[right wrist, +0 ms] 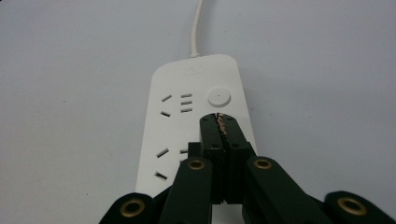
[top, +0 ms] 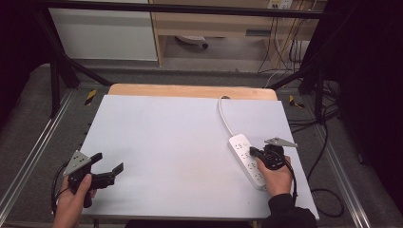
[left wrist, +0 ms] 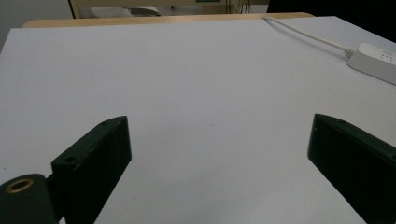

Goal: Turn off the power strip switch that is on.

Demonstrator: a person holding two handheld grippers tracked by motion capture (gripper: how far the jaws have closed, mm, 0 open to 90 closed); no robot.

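Observation:
A white power strip (top: 248, 159) lies on the right side of the white table (top: 180, 142), its white cord (top: 223, 114) running to the far edge. In the right gripper view the power strip (right wrist: 187, 112) shows several sockets and a round button (right wrist: 219, 97). My right gripper (right wrist: 220, 119) is shut with nothing between its jaws; its tips hover over the strip just short of that button. In the high view the right gripper (top: 253, 152) sits over the strip's middle. My left gripper (top: 108, 164) rests at the table's near left, jaws wide open and empty. The left gripper (left wrist: 217, 140) faces bare table, with the power strip (left wrist: 376, 60) far right.
A wooden tabletop edge (top: 190, 90) shows behind the white sheet. Black frame bars (top: 62, 61) and loose cables (top: 328, 156) lie around the table on the grey floor. A shelf unit (top: 214, 28) stands beyond.

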